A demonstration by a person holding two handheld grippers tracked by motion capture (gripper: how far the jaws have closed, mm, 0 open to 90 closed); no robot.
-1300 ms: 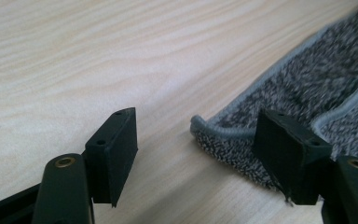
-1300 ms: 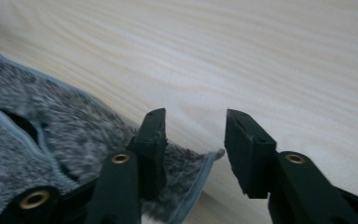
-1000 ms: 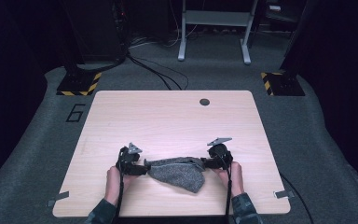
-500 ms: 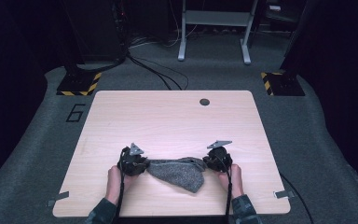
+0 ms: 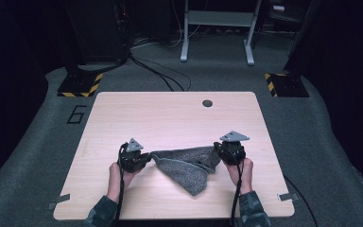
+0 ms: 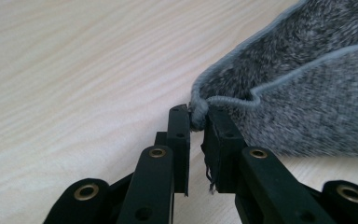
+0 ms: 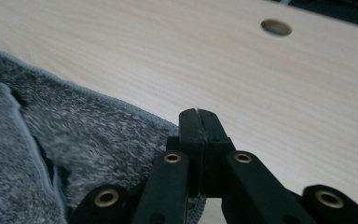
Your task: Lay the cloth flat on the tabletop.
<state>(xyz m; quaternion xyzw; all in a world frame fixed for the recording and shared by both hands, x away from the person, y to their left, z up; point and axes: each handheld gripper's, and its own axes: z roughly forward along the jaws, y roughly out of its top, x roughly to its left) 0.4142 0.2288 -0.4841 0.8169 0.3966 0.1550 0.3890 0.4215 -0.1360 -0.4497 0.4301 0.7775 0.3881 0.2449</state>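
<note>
Because I want the grey cloth (image 5: 189, 165) lifted by two of its corners, I have a gripper at each end of it on the near half of the wooden table (image 5: 170, 118), with the fabric sagging between them and a loose point hanging toward me. The left gripper (image 6: 197, 116) has just been closing, and in its own view the jaws pinch the corded hem right at a corner, the piping bunched between the pads, which I judge to be a narrow but real bite. The right gripper (image 7: 199, 114) has also just been closing; its jaws look pressed flat together with no gap, and the cloth passes beneath and beside them. Here I cannot make out the held edge itself: any fabric between the pads is hidden by the jaws, so I judge it is caught low in the jaws rather than at the tips. From above, the left gripper (image 5: 133, 158) and the right gripper (image 5: 230, 150) cover both corners, so the grips are hard to confirm there. The underside of the cloth and how many layers are folded in the middle are also beyond me. The cable hole (image 5: 207, 103) sits well apart, at the far edge.
</note>
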